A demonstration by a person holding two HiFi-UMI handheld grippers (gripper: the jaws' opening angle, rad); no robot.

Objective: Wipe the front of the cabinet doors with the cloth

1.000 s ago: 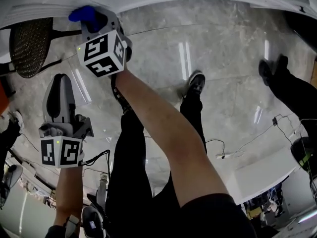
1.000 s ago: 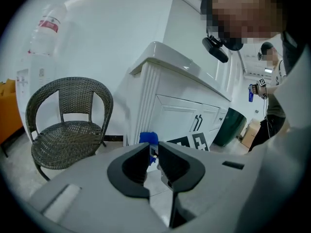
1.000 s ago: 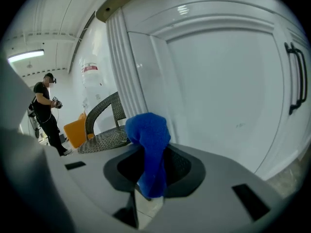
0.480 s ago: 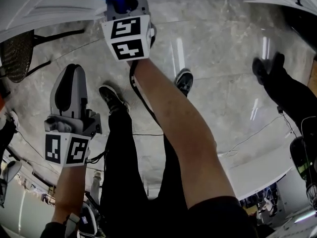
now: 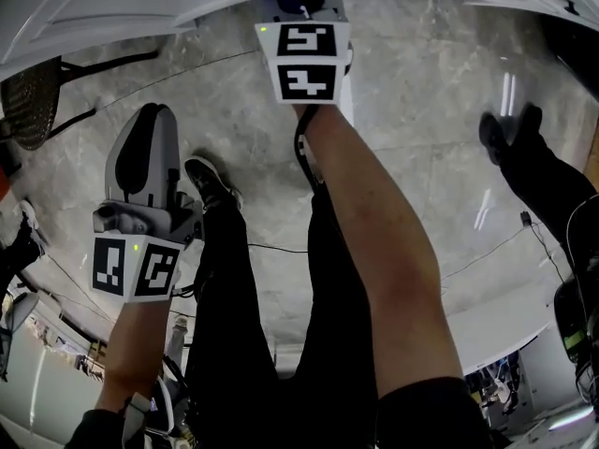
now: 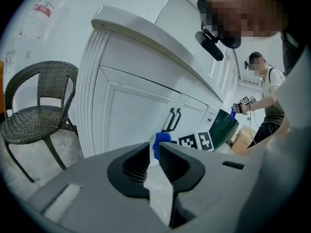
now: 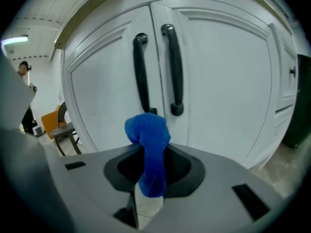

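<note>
1. Left gripper [image 6: 154,148]: held low beside the person's legs. Its jaws stand almost together, with only a thin slit between them and nothing in it.
2. Right gripper [image 7: 153,150]: stretched out ahead on a bare forearm [image 5: 374,223], its marker cube [image 5: 305,62] facing upward. Its jaws are clamped on the blue cloth [image 7: 147,130].
3. Blue cloth: a bunched fold stands up above the jaw tips, and a tail hangs down between the pads. The bunch lies in front of the seam where the two cabinet doors [image 7: 223,81] meet, just below the lower ends of the handles. Whether it touches the door face cannot be told.
4. Cabinet doors: white and panelled, with two upright black bar handles [image 7: 172,69], one on each side of the seam.
5. Marble floor [image 5: 430,110]: pale, glossy and veined, running up to the foot of the cabinet.
6. Wicker chair [image 6: 36,110]: dark, standing on the floor at the cabinet's left end.
7. Second person [image 6: 267,98]: far off past the cabinet's right end, holding another marker-cube gripper.
</note>
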